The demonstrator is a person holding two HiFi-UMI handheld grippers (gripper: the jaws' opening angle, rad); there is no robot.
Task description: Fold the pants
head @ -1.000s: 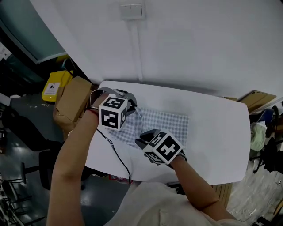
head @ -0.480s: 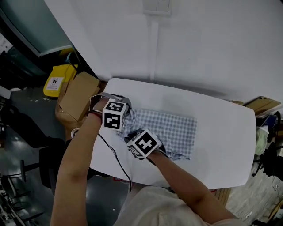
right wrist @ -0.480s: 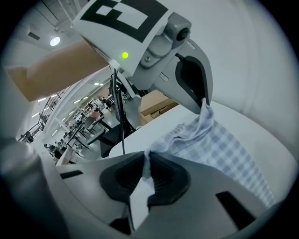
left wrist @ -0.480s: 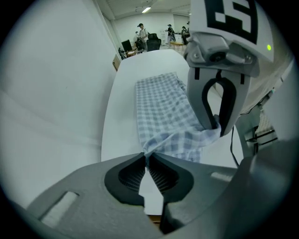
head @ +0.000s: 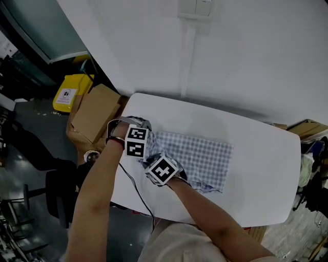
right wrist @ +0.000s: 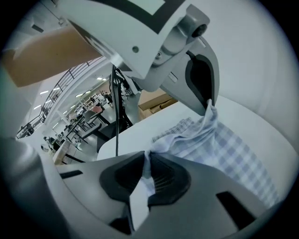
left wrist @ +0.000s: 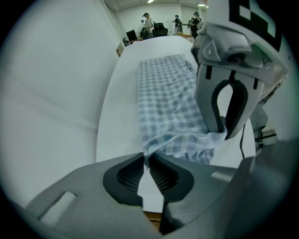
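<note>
At the near left corner of a white table (head: 256, 179), the right gripper (right wrist: 145, 169) and the left gripper (left wrist: 148, 158) stand close together, each with its jaws nearly together and pinched on a gathered edge of the blue-and-white checked pants (head: 200, 156). The cloth between the two grippers is raised off the tabletop; the rest lies flat, stretching from the left end toward the middle of the table. A black cable (head: 134, 184) trails from the left gripper over the table's near edge. The right part of the table is bare, as are a strip along the near edge and a wider one along the far edge, which meets a plain white wall (head: 256, 61). Just past the left edge sit a cardboard box (head: 95, 112) and, farther off, a yellow bin (head: 69, 94). The bin's white label is too small to read. The cubes (head: 136, 142) on the grippers carry black-and-white square markers; a switch plate (head: 197, 7) hangs on the wall.
</note>
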